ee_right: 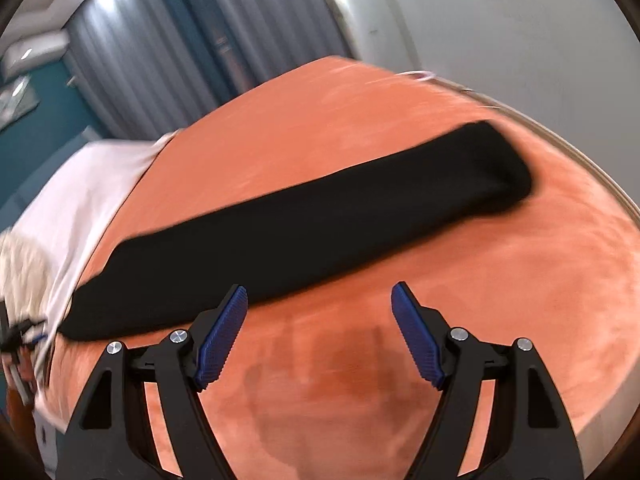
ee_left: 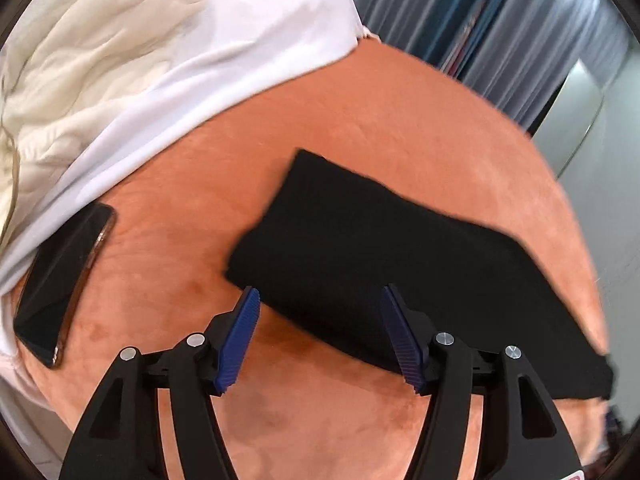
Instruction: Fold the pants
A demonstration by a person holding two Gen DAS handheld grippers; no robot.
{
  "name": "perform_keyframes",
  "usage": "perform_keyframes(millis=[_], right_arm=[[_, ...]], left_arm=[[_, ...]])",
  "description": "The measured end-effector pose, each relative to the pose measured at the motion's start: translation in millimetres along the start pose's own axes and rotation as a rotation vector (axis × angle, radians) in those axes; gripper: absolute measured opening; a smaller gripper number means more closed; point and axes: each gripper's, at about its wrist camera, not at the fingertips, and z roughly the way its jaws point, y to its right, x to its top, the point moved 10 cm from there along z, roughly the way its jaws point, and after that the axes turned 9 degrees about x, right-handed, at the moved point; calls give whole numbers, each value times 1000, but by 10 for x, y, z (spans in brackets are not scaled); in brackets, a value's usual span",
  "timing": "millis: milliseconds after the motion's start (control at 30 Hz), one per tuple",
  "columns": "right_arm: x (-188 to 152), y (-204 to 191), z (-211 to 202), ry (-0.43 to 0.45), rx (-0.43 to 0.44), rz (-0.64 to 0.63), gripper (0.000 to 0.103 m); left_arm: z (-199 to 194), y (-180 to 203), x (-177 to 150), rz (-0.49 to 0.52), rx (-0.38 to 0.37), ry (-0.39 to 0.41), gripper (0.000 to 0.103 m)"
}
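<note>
Black pants [ee_left: 360,248] lie folded lengthwise into a long strip on an orange velvet surface [ee_left: 360,120]. In the left wrist view my left gripper [ee_left: 320,300] is open and empty, its blue pads [ee_left: 238,340] on either side of the strip's near edge, just above it. In the right wrist view the same pants [ee_right: 320,220] stretch diagonally from lower left to upper right. My right gripper [ee_right: 320,296] is open and empty, just short of the strip's near long edge, above the orange surface [ee_right: 480,300].
A dark phone [ee_left: 60,280] lies on the orange surface at the left, half under a white sheet [ee_left: 160,60]. The white sheet also shows in the right wrist view [ee_right: 80,200]. Grey curtains [ee_left: 480,12] and a pale wall [ee_right: 500,40] stand behind.
</note>
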Motion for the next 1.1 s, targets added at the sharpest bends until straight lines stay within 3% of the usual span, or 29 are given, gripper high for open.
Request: perform_keyframes(millis=[100, 167, 267, 333, 433, 467, 567, 600, 633, 700, 733, 767, 800, 933, 967, 1033, 1100], right_arm=[[343, 543, -222, 56, -70, 71, 73], [605, 800, -264, 65, -96, 84, 73], [997, 1119, -126, 34, -124, 67, 77], [1190, 1319, 114, -21, -134, 47, 73], [1207, 1342, 629, -204, -48, -12, 6], [1298, 1204, 654, -197, -42, -101, 6], [1755, 318, 123, 46, 80, -492, 5], [1801, 155, -60, 108, 69, -629, 6], [1782, 272, -5, 87, 16, -686, 7], [1659, 917, 398, -80, -86, -596, 9], [1516, 1439, 616, -192, -208, -515, 10], [1402, 1776, 672, -237, -283, -468, 10], [1346, 1907, 607, -213, -278, -422, 10], [1274, 1820, 119, -26, -116, -277, 20], [1236, 1785, 60, -18, -93, -258, 23], [1137, 1691, 31, -40, -33, -209, 40], [1114, 1594, 115, -72, 26, -180, 46]], left_arm=[[-91, 252, -163, 35, -24, 6, 61], [-152, 515, -250, 51, -54, 15, 70], [-293, 868, -438, 101, -70, 40, 72], [-361, 1111, -574, 143, -66, 40, 72], [-382, 1350, -786, 177, -62, 17, 72], [-358, 1411, -836, 185, -53, 6, 72], [-265, 1539, -985, 208, -12, -27, 72], [-246, 1590, -1007, 214, -3, -31, 72], [-195, 1627, -1026, 217, 8, -35, 72], [-186, 1768, -1070, 222, 5, -42, 72], [-167, 1846, -1124, 228, 6, -48, 72], [-150, 1908, -1151, 237, 8, -53, 72], [-144, 1985, -1185, 251, 8, -56, 72], [-136, 2163, -1294, 305, 11, -57, 72], [-124, 2198, -1308, 314, 13, -59, 72], [-112, 2297, -1333, 327, 6, -64, 72], [-134, 2391, -1369, 329, -12, -67, 72]])
